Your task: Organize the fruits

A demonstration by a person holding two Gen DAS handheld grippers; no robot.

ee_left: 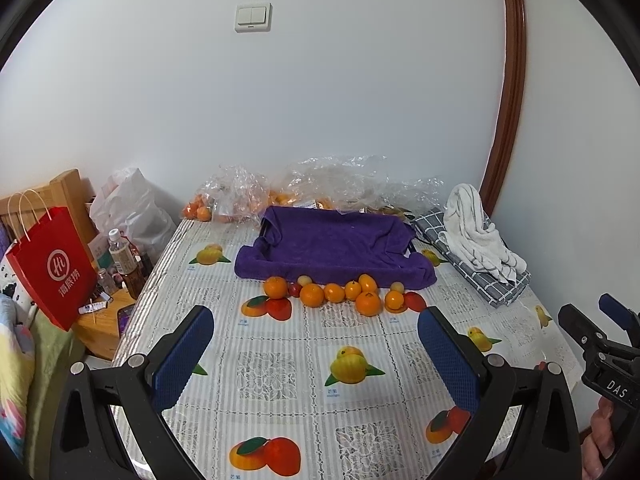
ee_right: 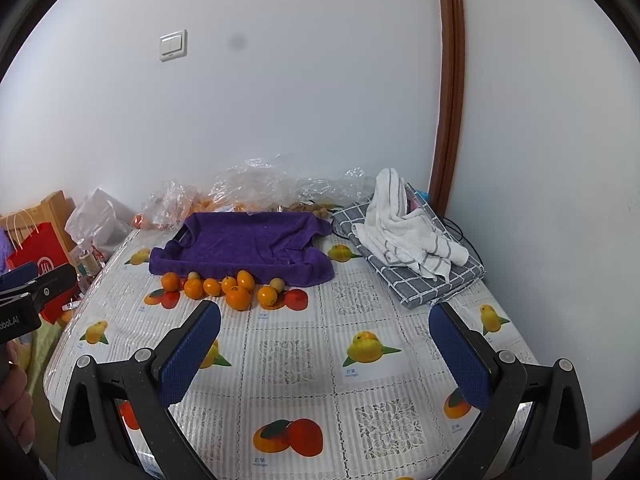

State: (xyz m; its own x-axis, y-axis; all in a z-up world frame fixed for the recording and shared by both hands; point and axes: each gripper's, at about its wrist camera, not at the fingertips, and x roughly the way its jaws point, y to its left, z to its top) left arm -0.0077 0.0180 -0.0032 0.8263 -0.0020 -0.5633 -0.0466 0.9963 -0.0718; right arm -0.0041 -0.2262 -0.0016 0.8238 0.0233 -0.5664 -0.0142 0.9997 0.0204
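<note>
Several small oranges (ee_left: 312, 294) and a few paler round fruits (ee_left: 305, 280) lie in a loose row on the table, right in front of a tray draped in a purple towel (ee_left: 336, 246). The same row of oranges (ee_right: 239, 298) and the purple towel (ee_right: 244, 246) show in the right wrist view. My left gripper (ee_left: 316, 354) is open and empty, hovering over the near table well short of the fruit. My right gripper (ee_right: 324, 354) is open and empty, also short of the fruit; it also shows in the left wrist view (ee_left: 592, 320).
Clear plastic bags (ee_left: 320, 184) with more oranges sit behind the tray by the wall. A white striped towel (ee_left: 476, 232) lies on a grey checked cloth (ee_left: 500, 284) at right. A red paper bag (ee_left: 48, 268) and bottles (ee_left: 124, 260) stand left of the table.
</note>
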